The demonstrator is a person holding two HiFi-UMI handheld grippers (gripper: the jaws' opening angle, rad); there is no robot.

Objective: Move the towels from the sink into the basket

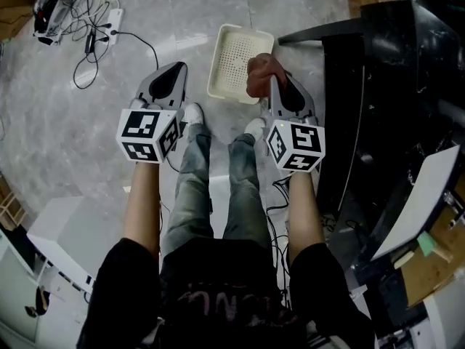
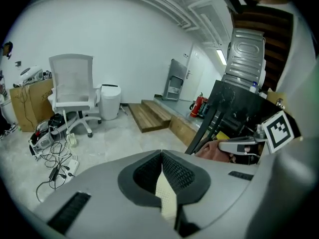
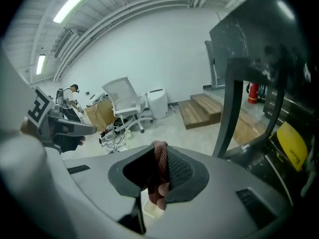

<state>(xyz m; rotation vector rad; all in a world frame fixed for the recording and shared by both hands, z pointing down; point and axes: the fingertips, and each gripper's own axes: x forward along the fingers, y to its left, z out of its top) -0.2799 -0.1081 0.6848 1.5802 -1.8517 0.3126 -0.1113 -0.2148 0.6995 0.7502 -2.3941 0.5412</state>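
The jaws of the right gripper (image 3: 160, 159) were seen closed on a reddish-brown towel (image 3: 159, 176). The cloth was pinched between the dark ribbed pads, and a bunched fold hung out beneath them. In the head view the same towel (image 1: 259, 75) was shown bunched at the tip of the right gripper (image 1: 272, 82). There it overlapped the right edge of a white perforated basket (image 1: 243, 30), which was set on the grey marbled floor (image 1: 65, 137). A cream corner of that basket (image 3: 151, 209) was also caught just below the hanging fold in the right gripper view.

The jaws of the left gripper (image 2: 162, 156) were seen brought together, their tips meeting and nothing held between them. Only the basket's perforated surface (image 2: 167, 197) was glimpsed through the gap lower down. In the head view the left gripper (image 1: 174, 69) was held to the left of the basket and well apart from the towel.

Farther out, a tangle of cables with a power strip (image 1: 91, 22) was seen on the floor at the upper left. A dark unit (image 1: 385, 86) was seen along the person's right side. A white office chair (image 2: 75, 91), a white bin (image 2: 110, 101), low wooden steps (image 2: 149, 115) and a red fire extinguisher (image 2: 199, 105) were seen by the far wall.
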